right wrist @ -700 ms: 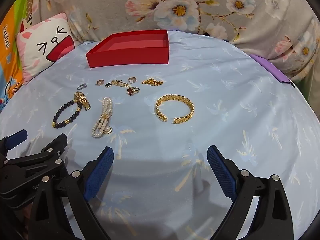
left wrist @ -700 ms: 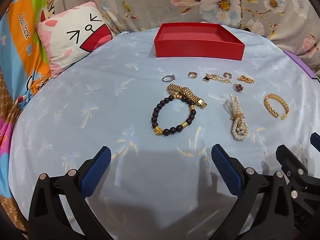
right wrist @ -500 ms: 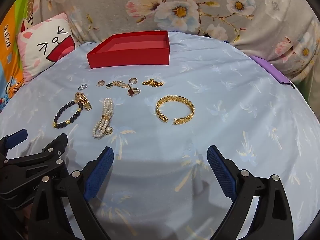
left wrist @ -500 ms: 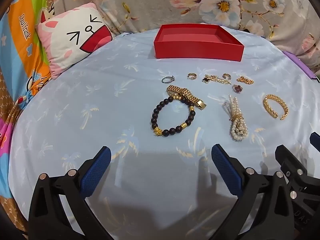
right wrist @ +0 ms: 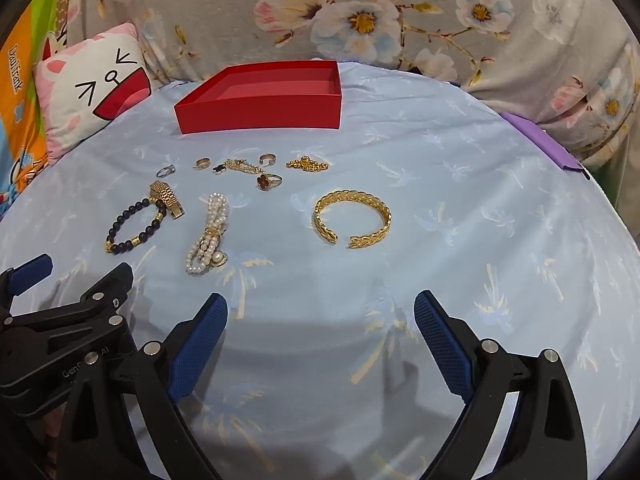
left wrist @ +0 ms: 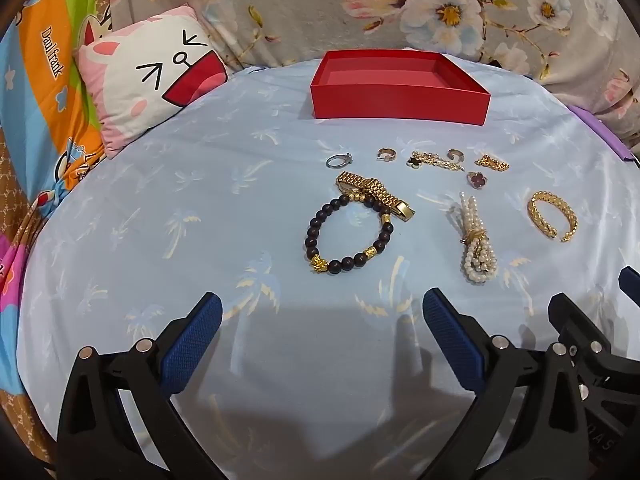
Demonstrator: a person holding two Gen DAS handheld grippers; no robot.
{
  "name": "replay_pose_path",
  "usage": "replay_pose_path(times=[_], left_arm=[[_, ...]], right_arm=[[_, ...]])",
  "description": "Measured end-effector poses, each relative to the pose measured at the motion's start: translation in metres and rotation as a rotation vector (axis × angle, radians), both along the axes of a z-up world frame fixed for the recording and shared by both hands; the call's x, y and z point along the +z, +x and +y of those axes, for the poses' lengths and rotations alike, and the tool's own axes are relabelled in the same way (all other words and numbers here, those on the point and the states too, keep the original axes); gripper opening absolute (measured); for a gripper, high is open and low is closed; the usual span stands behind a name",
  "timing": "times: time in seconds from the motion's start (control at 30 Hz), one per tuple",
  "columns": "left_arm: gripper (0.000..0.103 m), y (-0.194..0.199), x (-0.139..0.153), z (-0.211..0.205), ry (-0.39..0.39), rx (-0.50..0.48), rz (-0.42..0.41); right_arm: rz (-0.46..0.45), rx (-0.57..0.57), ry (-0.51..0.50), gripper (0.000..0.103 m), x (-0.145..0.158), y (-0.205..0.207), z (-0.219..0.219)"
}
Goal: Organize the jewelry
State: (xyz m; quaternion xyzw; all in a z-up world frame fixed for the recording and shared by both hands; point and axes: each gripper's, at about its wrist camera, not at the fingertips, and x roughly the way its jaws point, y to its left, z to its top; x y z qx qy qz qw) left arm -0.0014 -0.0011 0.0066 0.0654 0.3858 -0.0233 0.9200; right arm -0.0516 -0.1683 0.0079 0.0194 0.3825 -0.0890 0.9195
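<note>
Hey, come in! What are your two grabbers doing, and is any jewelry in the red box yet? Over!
Left gripper open, empty. Right gripper open, empty. Red box empty; jewelry on blue cloth. Nothing blocking.

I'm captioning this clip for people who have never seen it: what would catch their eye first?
The bright red box, open and empty, sits at the far side of the pale blue cloth. In front of it jewelry lies scattered: a dark beaded bracelet, a pearl strand and a gold cuff bangle. Both hand-held grippers, left and right, hover open near the camera, holding nothing.
</note>
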Motion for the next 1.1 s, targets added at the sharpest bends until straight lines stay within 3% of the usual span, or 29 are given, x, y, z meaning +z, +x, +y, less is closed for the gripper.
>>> replay_pose_path(times=[1.1], left_arm=[[0.098,-0.0014,-0.0006,0.0001,-0.001,-0.002,-0.002]], right_arm=[[0.011,-0.003,0.004,0.093,-0.0025,0.0004,-0.0018]])
